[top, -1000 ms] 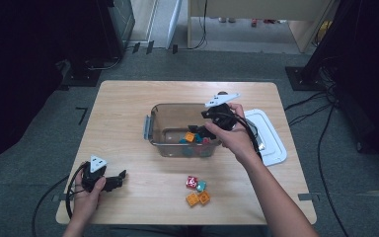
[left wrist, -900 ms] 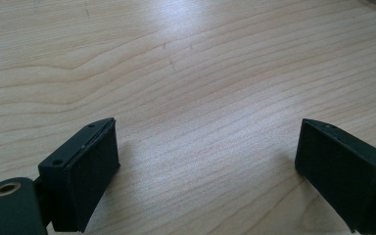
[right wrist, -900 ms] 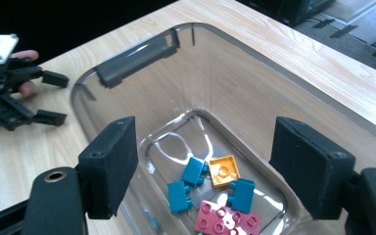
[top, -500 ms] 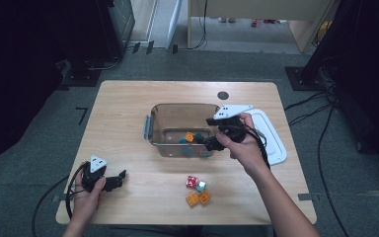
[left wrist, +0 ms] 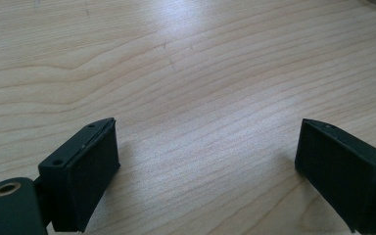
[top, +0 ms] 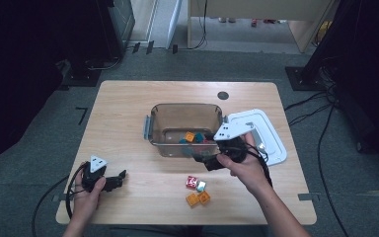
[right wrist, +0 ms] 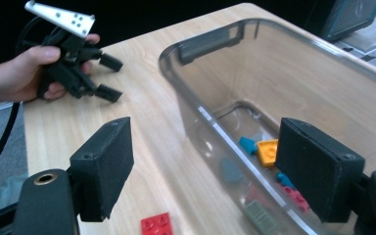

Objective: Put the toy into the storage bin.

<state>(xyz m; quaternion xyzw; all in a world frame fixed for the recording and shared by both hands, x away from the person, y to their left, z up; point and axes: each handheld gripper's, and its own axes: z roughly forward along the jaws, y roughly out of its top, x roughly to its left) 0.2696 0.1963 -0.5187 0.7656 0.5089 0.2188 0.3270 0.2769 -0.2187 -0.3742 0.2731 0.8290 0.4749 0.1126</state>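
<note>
A clear plastic bin stands mid-table with several coloured bricks in it, one of them orange. My right gripper hangs just outside the bin's near right corner. Its jaws have just been opening and stand open with nothing between them. In the right gripper view the bin's rim and the orange brick lie ahead. A red brick, a silvery one and an orange pair lie loose in front of the bin. My left gripper rests open on the wood at the near left.
The bin's white lid lies flat to its right, partly under my right hand. A dark round grommet sits near the far edge. A red brick lies just below the right jaws. The left hand and its gripper are across the table.
My right gripper has drawn back from over the bin towards the near side, to the bin's front right corner. The left gripper has stayed put.
</note>
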